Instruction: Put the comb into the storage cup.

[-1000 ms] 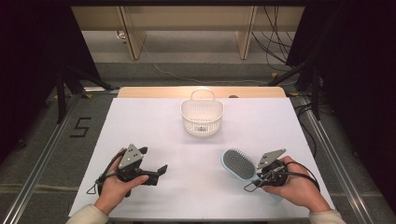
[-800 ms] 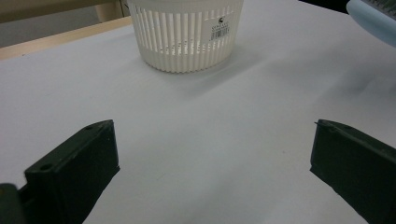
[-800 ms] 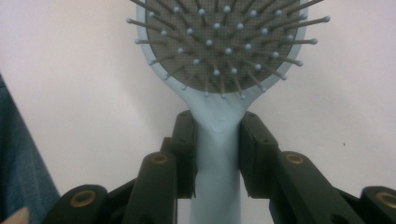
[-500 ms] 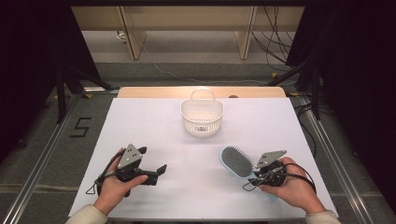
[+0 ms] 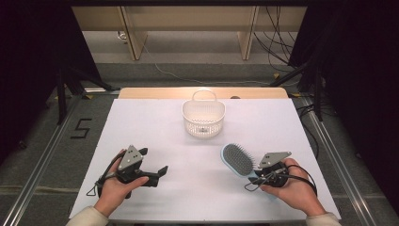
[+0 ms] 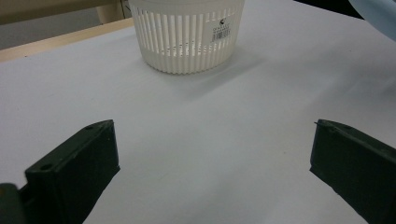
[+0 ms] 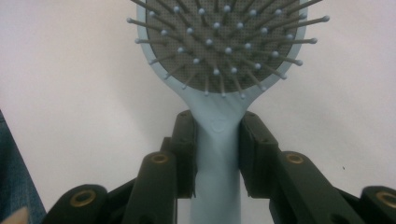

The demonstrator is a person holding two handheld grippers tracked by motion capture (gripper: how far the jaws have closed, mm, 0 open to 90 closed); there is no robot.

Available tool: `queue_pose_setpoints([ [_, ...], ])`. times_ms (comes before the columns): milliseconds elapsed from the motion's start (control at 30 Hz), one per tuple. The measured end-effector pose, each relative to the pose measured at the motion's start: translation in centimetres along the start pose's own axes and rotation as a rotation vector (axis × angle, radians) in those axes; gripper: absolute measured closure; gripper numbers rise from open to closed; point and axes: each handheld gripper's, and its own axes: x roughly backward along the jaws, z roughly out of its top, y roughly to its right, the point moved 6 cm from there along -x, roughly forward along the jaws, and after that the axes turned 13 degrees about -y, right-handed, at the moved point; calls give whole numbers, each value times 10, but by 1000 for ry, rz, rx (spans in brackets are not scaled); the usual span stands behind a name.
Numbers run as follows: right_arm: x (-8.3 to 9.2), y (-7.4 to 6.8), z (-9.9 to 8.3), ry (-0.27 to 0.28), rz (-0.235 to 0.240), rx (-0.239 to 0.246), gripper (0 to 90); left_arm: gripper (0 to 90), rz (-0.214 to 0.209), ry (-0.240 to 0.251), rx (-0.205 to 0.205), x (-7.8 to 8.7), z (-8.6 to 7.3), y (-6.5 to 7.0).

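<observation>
A light-blue hairbrush (image 5: 237, 160) with a grey bristle pad faces up at the table's front right, its head pointing up-left toward the basket. My right gripper (image 5: 258, 173) is shut on its handle. In the right gripper view both black pads (image 7: 254, 149) clamp the handle (image 7: 217, 163) just below the brush head (image 7: 219, 46). My left gripper (image 5: 153, 161) rests low at the front left, held in a hand. Its jaws stand wide apart with nothing between them (image 6: 210, 154). A white slotted basket (image 5: 203, 117) with a handle stands at the back middle, and the left gripper view shows this basket (image 6: 187, 37) straight ahead.
The white table top (image 5: 155, 127) ends at a wooden strip along its far edge. Metal rails run down both sides, and cables lie on the floor beyond. A corner of the blue brush (image 6: 378, 11) shows at the top right of the left gripper view.
</observation>
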Motion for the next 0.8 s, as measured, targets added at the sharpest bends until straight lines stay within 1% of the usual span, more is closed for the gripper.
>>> queue_pose_setpoints([
  [200,0,1,2,36,-6,-6,704,5,4,2,1,0,0,-1],
  [333,1,2,3,65,-16,-25,704,5,5,3,1,0,0,-1],
  [567,3,4,5,98,-29,-39,704,5,5,3,0,0,0,-1],
  [800,5,5,8,151,-46,-67,704,4,6,3,0,0,0,-1],
])
